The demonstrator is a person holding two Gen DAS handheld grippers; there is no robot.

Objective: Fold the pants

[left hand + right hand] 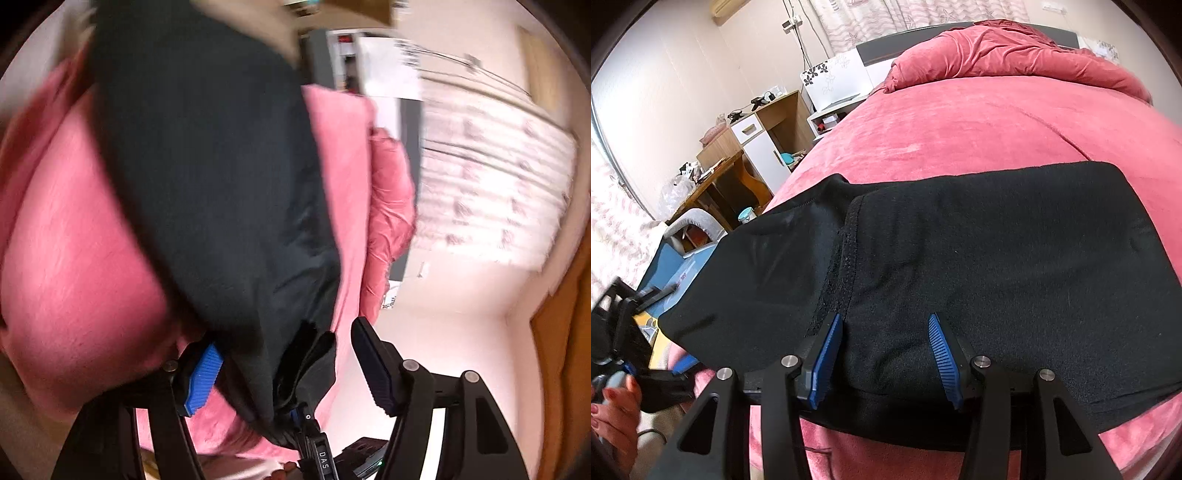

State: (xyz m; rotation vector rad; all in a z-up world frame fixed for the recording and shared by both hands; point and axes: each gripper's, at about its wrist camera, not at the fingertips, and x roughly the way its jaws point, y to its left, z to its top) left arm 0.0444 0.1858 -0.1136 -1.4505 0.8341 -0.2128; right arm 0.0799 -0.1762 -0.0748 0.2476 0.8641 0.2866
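Item: black pants (pixel 979 258) | on pink bed (pixel 960 129), under right hand-held gripper (pixel 886 354), fingers parted | left hand-held gripper (pixel 288 373) apparently open around hanging end | soft, limp, light; grip hems.

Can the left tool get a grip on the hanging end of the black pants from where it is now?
Probably yes. The left tool stands open with the dangling end of the black pants already between its fingers, over the pink bedcover. Nothing seems to block it, though the view is blurred.
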